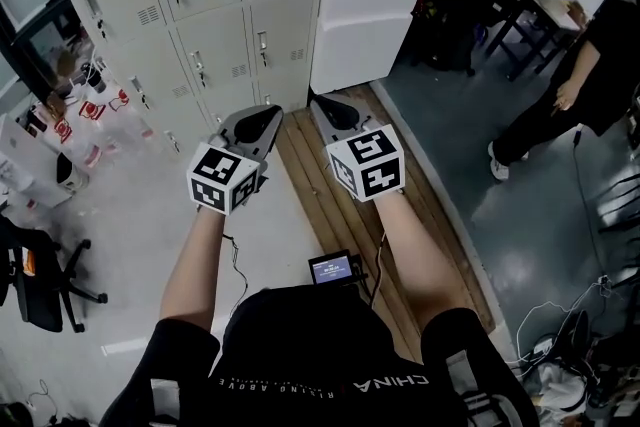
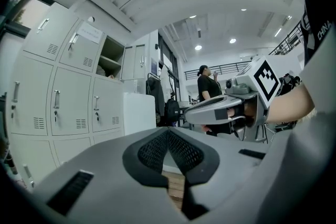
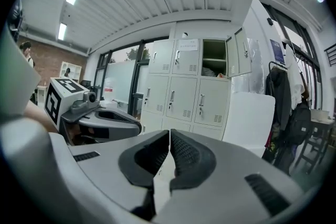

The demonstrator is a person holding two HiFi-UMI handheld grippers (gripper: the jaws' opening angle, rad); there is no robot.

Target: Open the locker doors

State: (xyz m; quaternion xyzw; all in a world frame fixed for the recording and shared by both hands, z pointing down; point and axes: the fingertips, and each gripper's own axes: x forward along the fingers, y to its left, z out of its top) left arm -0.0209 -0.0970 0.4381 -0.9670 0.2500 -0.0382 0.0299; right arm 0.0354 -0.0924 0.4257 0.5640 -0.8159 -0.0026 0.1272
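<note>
While both tools are held out ahead of the person and well apart from the lockers (image 1: 215,5), neither grasps anything. The left hand-held gripper (image 2: 168,136) has its ribbed pads pressed together on nothing. The right hand-held gripper (image 3: 169,139) is clenched the same way, with only a thin seam between its pads.

Locker condition:
- One upper compartment (image 3: 214,57) stands open, its door (image 3: 239,57) swung aside.
- The doors beside and below it, such as the middle row (image 3: 171,96), are shut.

Judgement: this fits either a pause between doors or the end of work, if only that door was wanted. Should another door be due, the move calls for closing the distance, parting the jaws, seating them on a handle (image 3: 201,98), and pulling along the hinge arc. The white block (image 1: 370,0) beside the right column may limit that swing.
</note>
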